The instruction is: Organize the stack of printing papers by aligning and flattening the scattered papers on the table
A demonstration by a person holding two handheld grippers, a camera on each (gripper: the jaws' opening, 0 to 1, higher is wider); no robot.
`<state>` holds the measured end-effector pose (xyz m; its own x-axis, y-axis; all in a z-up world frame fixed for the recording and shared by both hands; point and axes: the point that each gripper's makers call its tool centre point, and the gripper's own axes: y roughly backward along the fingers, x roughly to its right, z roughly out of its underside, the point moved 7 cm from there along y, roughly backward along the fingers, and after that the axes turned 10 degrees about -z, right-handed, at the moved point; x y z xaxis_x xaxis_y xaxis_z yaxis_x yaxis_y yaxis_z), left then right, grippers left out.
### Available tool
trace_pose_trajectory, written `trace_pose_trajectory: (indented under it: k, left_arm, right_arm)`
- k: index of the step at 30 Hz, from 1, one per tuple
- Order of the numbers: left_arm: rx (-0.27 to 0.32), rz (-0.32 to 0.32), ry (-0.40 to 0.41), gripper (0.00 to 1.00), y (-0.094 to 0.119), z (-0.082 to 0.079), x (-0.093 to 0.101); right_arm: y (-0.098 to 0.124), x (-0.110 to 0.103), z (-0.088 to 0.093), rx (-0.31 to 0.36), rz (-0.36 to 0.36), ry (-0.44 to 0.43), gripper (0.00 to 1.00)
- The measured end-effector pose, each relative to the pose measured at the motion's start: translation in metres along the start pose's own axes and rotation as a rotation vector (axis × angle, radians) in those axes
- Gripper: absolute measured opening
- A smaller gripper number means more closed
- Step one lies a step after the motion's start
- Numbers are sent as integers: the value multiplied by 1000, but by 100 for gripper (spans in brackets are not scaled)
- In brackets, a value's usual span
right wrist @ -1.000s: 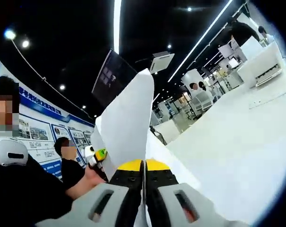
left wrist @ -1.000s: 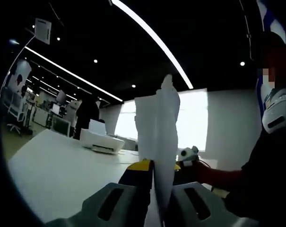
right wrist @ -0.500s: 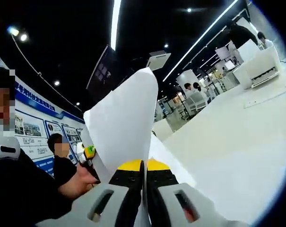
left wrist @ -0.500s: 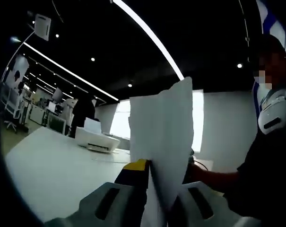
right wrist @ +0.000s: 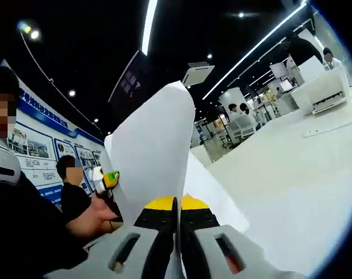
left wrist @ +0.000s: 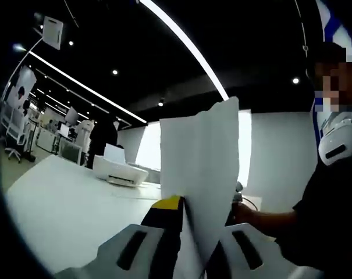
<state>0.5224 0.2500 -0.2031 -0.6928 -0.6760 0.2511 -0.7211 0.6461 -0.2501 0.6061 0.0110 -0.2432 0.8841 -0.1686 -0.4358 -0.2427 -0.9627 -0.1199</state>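
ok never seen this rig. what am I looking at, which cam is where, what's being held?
There is no robot here: a person holds a two-jaw gripper in each hand, and a fisheye camera rides on each one, looking forward along its jaws. That is why both pictures are round and tilted.

In the left gripper view, the left gripper rises from the bottom, its yellow-tipped jaws shut on the white papers, which stand upright. In the right gripper view, the right gripper is shut on the same papers from the other side. The hand with the other gripper shows at the left there.

Below lies a white table, with a white printer at its far end. The room looks like an office with ceiling light strips.
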Motion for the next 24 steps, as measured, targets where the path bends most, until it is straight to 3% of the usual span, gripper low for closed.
trace_pose_trajectory:
  k: [10,14,19,24]
  left_arm:
    - [8,-12,-2,12,3,-2,-3]
    - [7,-13,0,13,3,-1,-4]
    - [13,-21,2,14,7,-4,-7]
    - [21,-5,23,17,6,-6,-2]
  right_arm:
    - [-11,-12,20,-32,-37,-18,0]
    - [-12,-15,21,-32,-77,15,0]
    - [-10,-24,17,-41,-138,126,0]
    - [-1,-28,5,-9,-205,213,0]
